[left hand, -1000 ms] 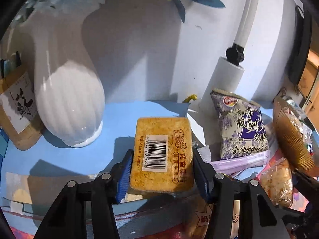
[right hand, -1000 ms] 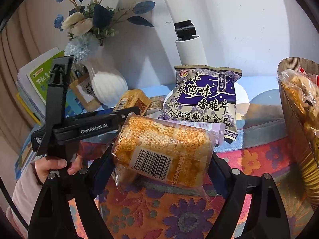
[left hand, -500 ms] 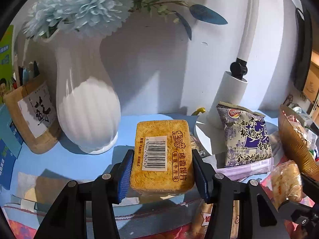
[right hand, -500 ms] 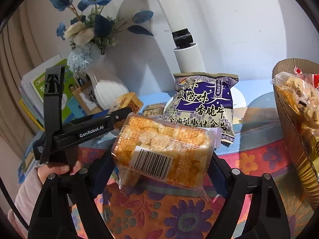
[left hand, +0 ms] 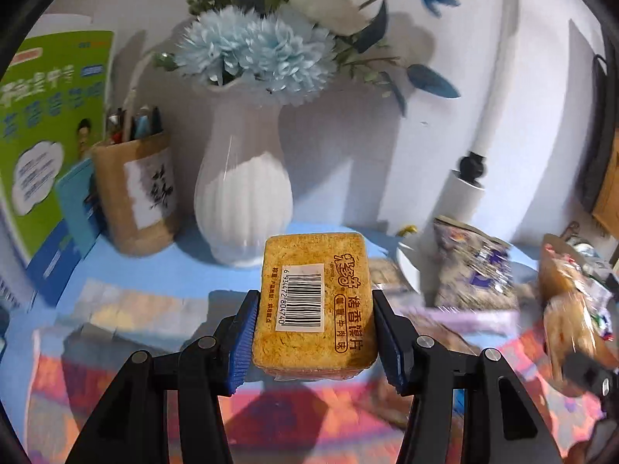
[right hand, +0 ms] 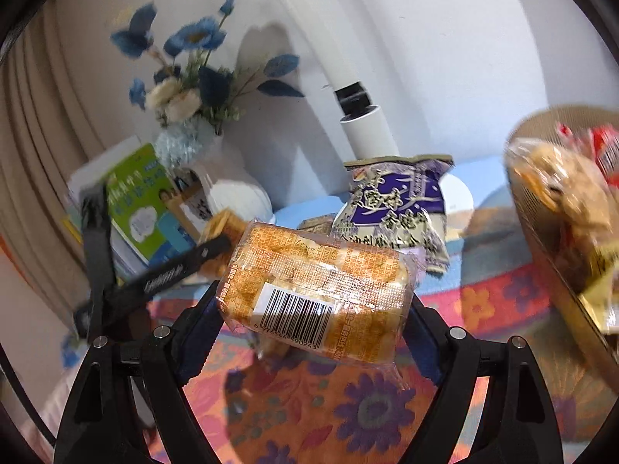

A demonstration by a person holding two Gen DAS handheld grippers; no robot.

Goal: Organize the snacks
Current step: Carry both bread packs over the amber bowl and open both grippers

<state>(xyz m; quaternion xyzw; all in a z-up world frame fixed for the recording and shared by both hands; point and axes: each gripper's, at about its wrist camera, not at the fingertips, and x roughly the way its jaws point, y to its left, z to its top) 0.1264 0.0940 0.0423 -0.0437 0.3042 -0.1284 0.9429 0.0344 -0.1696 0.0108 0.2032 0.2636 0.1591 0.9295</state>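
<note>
My left gripper (left hand: 314, 332) is shut on a yellow-brown snack pack with a barcode (left hand: 315, 301) and holds it in the air in front of the white vase. My right gripper (right hand: 311, 321) is shut on a clear orange bag of crackers with a barcode (right hand: 315, 290), held above the flowered cloth. A purple chip bag (right hand: 394, 208) stands behind it, and shows blurred in the left wrist view (left hand: 476, 266). A brown basket (right hand: 549, 232) at the right holds several snack bags. The left gripper's body (right hand: 162, 274) shows at the left of the right wrist view.
A white vase with blue flowers (left hand: 243, 193) stands at the back. A brown pen holder (left hand: 135, 193) and a green book (left hand: 46, 123) are to its left. A white lamp base (right hand: 367, 131) stands behind the chip bag. The flowered cloth (right hand: 309, 406) covers the near table.
Both grippers have risen with their packs. The left wrist view now takes in the vase's flowers, the pen holder and the green book. The basket has moved nearer in the right wrist view.
</note>
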